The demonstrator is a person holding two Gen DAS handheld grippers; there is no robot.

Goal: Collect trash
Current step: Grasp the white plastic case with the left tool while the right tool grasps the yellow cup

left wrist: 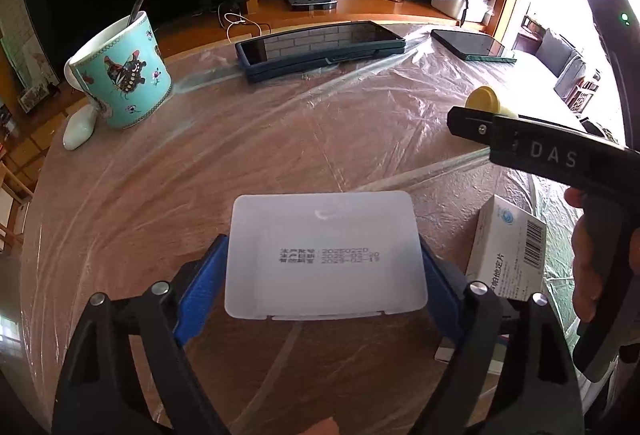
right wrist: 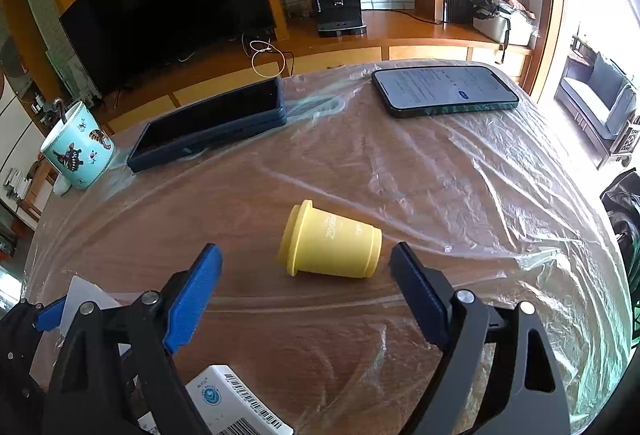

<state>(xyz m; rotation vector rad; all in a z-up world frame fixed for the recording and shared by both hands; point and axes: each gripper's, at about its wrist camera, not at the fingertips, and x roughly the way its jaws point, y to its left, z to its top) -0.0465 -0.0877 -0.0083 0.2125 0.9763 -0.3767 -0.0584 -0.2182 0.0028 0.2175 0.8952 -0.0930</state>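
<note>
My left gripper (left wrist: 324, 267) is shut on a translucent white plastic box (left wrist: 325, 255) with printed dates, held just above the plastic-covered table. Its edge also shows at the left of the right wrist view (right wrist: 86, 295). My right gripper (right wrist: 306, 271) is open and empty, its blue pads either side of and just short of a small yellow cup (right wrist: 330, 239) lying on its side. The cup's rim shows behind the right gripper in the left wrist view (left wrist: 485, 99). A white medicine carton (left wrist: 506, 249) with a barcode lies at the right; it also shows under the right gripper (right wrist: 236, 405).
The round wooden table (right wrist: 500, 195) is covered in clear plastic film. A teal mug (left wrist: 120, 73) with a spoon stands far left. A dark tablet (left wrist: 320, 47) and a phone (right wrist: 444, 89) lie at the back. A TV and coffee machine stand beyond.
</note>
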